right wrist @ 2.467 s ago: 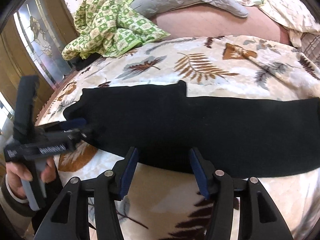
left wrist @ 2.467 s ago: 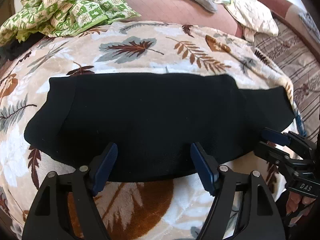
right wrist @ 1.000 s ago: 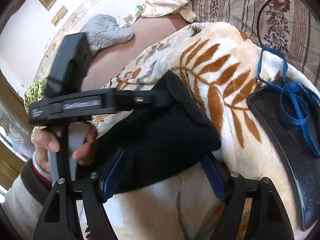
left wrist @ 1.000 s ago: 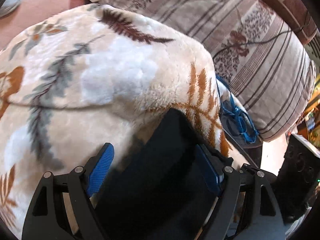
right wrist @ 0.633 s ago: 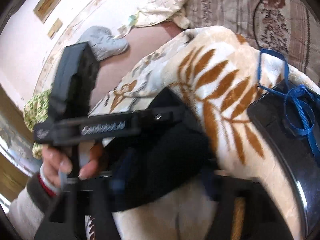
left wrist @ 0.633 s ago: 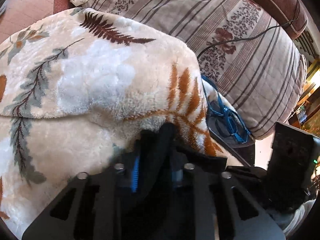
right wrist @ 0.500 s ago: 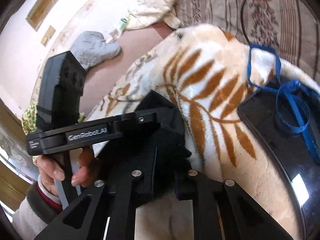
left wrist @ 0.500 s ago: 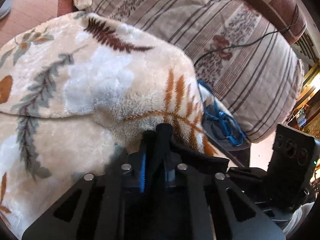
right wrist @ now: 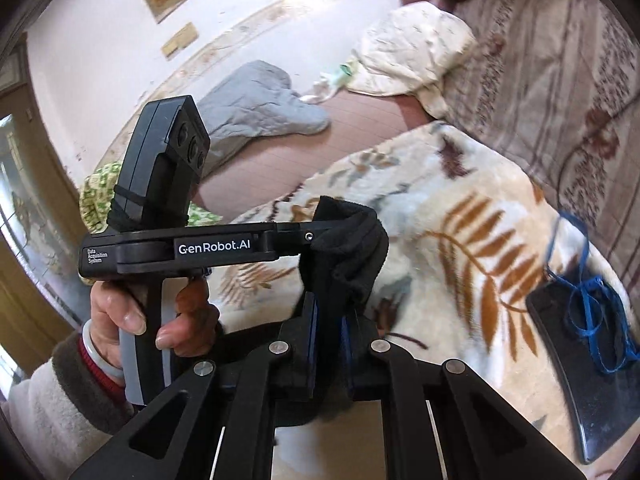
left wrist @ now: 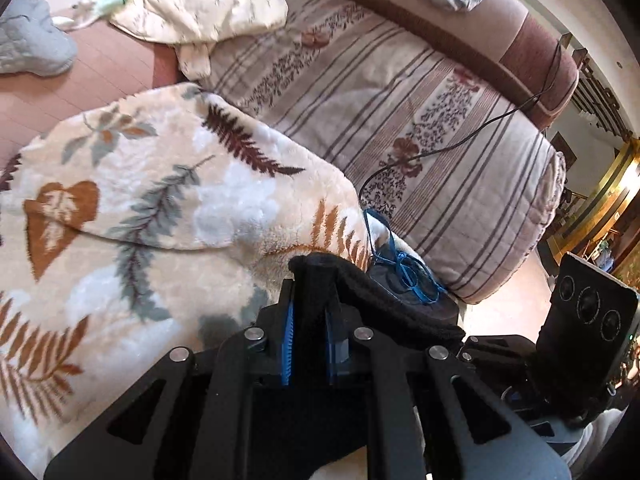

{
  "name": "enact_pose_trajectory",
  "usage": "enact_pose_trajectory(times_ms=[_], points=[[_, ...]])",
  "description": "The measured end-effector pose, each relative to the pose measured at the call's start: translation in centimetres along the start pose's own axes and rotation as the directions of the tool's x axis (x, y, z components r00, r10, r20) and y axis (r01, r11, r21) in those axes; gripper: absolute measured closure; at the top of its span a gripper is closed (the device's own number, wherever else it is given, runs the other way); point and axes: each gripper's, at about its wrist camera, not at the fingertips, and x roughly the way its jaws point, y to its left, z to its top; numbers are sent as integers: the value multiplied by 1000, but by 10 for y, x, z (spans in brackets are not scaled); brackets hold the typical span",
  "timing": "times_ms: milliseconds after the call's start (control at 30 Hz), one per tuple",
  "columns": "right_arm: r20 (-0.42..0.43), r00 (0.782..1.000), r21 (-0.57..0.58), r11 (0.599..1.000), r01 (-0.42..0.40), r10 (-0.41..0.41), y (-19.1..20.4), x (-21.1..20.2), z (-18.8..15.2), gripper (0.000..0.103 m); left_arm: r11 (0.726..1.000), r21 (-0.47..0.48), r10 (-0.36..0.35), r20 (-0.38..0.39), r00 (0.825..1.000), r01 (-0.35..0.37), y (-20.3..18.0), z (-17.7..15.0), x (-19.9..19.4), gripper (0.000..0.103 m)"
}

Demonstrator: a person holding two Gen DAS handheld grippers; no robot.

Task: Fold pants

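The black pants [left wrist: 384, 300] are pinched at one end by both grippers and raised off the leaf-print blanket [left wrist: 160, 200]. My left gripper [left wrist: 308, 304] is shut on a fold of the black cloth, which sticks up between its blue pads. In the right wrist view my right gripper [right wrist: 328, 320] is shut on the same end of the pants [right wrist: 352, 240]. The left gripper's body [right wrist: 200, 248] reaches in from the left, held by a hand [right wrist: 160, 320], and its tip clamps the cloth just above mine. The rest of the pants is hidden under the grippers.
A dark flat tray [right wrist: 592, 360] with a blue cord [right wrist: 588, 320] lies at the blanket's right edge. Beyond it is a striped floral mattress [left wrist: 440, 140] with a black cable [left wrist: 460, 144]. A cream cloth [left wrist: 200, 0] and a grey quilted pad [right wrist: 256, 100] lie further back.
Both grippers went from open around the pants' end to shut on it. They have since lifted, so the black cloth now hangs clear of the blanket and more of the mattress shows.
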Motion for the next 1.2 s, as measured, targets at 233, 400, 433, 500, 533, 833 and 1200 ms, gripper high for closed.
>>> enact_pose_trajectory(times_ms=[233,400,433,500,533,833,1200], points=[[-9,999,-78,996,-48,47,45,-3,0,94,999,-25,47,56,997,-46,12,-15,-50,93],[-35,997,-125,990,-72,68,75,0,-6,94,996,-60,73,81,994,-68,23,-30,-74,93],[-40,997,-134,988,-76,71,81,1,-7,94,995,-68,76,85,993,-70,26,-33,-78,93],[-52,995,-144,986,-87,81,89,3,-10,94,994,-83,83,94,992,-75,30,-40,-87,93],[-60,995,-153,984,-92,84,94,5,-12,94,993,-91,87,97,991,-79,32,-44,-90,93],[-138,983,-219,965,-147,118,130,23,-30,94,976,-195,126,120,985,-101,64,-86,-124,93],[-320,937,-258,938,-232,143,167,73,-79,94,899,-401,242,113,964,-179,121,-159,-166,93]])
